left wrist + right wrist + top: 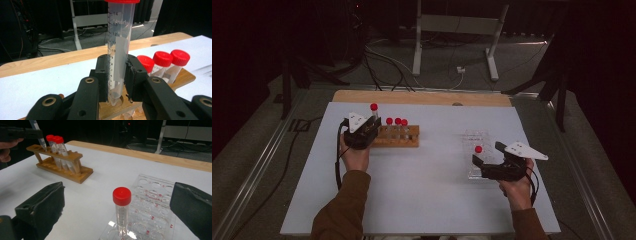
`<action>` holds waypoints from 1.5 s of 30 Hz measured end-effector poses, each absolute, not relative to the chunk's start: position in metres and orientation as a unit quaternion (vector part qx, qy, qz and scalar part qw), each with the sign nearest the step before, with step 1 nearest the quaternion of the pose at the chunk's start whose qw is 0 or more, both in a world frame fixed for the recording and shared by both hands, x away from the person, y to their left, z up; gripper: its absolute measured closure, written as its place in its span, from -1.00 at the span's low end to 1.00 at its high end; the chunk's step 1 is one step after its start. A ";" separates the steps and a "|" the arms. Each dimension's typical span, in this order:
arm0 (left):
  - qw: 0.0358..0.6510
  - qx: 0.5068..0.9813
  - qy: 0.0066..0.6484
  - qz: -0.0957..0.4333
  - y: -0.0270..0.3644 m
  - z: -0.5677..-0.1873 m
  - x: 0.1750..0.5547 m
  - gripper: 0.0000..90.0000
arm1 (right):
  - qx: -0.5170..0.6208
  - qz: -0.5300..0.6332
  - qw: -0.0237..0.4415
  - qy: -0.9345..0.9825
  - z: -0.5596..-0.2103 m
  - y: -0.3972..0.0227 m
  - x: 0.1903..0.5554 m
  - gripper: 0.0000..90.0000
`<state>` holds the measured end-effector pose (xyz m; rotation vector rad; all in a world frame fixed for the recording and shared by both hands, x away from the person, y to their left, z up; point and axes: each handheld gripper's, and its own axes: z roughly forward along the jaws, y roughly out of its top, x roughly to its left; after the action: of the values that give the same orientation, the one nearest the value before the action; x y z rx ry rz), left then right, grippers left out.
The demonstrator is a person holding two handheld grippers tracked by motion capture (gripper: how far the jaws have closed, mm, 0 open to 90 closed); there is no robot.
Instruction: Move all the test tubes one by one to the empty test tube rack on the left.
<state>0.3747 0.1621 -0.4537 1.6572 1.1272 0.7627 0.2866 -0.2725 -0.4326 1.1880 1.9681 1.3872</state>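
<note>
Your left hand (355, 157) reaches forward at the left end of the wooden rack (398, 136), wrist straight, holding the left gripper (117, 75) level. Its fingers (102, 75) pinch a clear plastic tube (119, 47) with a red screw cap, printed graduations and a white label. The tube stands upright, its conical tip at a hole in the rack's top board. Just to its right, 3 more red-capped tubes (162, 62) sit in the rack, slightly tilted. The white counter (432, 200) is smooth, with a bare wood strip along its far edge. Farther right, your right hand (517, 187) holds the right gripper (117, 207) low and level, fingers spread wide either side of 1 red-capped tube (121, 212) standing upright in a clear plastic well tray (155, 195), touching neither pad.
</note>
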 end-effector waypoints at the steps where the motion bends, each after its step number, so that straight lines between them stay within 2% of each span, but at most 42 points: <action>1: 0.476 0.680 0.462 0.312 0.162 -0.455 0.374 0.67 | 0.431 0.503 0.226 0.714 -0.433 -0.273 0.287 -1.00; 13: 0.458 0.691 0.471 0.302 0.162 -0.472 0.373 0.67 | 0.429 0.503 0.225 0.716 -0.433 -0.271 0.286 -1.00; 34: 0.440 0.702 0.476 0.296 0.157 -0.476 0.376 0.60 | 0.429 0.505 0.225 0.714 -0.433 -0.272 0.286 -1.00; 38: 0.440 0.700 0.480 0.294 0.158 -0.476 0.376 0.44 | 0.429 0.505 0.225 0.714 -0.433 -0.271 0.286 -1.00; 45: 0.449 0.700 0.484 0.273 0.163 -0.475 0.372 -0.10 | 0.431 0.506 0.226 0.712 -0.432 -0.273 0.286 -1.00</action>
<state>0.3722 0.1631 -0.4747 1.7323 1.1973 0.6748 0.2864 -0.2734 -0.4324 1.1891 1.9620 1.3961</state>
